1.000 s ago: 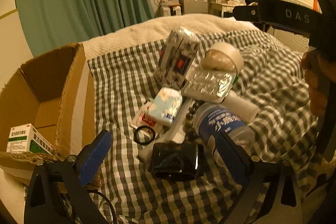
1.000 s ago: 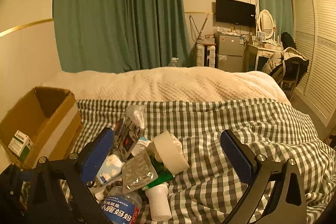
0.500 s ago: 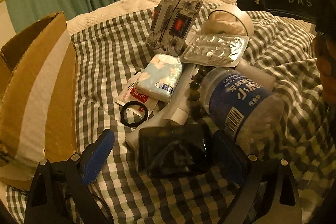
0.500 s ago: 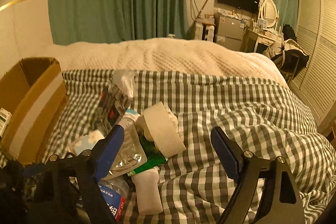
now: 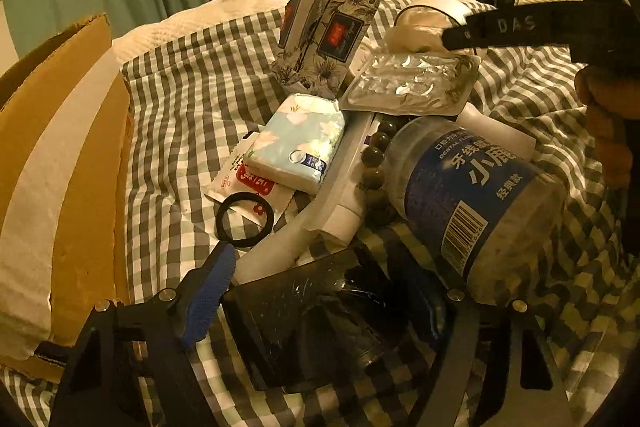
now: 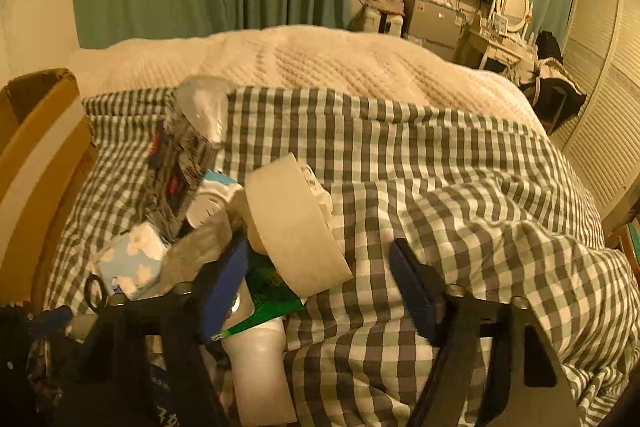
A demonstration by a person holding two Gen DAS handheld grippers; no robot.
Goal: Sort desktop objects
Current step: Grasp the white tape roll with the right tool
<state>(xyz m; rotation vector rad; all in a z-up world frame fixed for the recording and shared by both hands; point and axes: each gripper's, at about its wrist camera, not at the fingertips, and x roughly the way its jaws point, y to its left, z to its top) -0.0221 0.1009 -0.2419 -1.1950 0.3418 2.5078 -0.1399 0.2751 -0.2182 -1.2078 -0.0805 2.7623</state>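
Note:
A heap of small objects lies on the checked cloth (image 5: 180,115). My left gripper (image 5: 312,291) is low over a shiny black packet (image 5: 312,315). Its jaws are closing with the packet between them, and the pads are not clearly pressing on it. Beside it lie a blue-labelled floss jar (image 5: 472,195), a black hair ring (image 5: 245,219) and a pale blue tissue packet (image 5: 296,143). My right gripper (image 6: 320,287) is closing around the near edge of a beige tape roll (image 6: 296,227). Its right pad (image 6: 412,291) stands apart from the roll.
An open cardboard box (image 5: 60,167) stands at the left edge of the cloth. A floral tissue pack (image 5: 328,27), a blister pack (image 5: 412,83), dark beads (image 5: 374,155) and a white tube (image 5: 340,203) crowd the heap. A green packet (image 6: 272,295) and a white bottle (image 6: 260,371) lie under the roll.
Both grippers have sunk toward the heap and their jaws have narrowed. The left came down over the black packet, the right over the tape roll.

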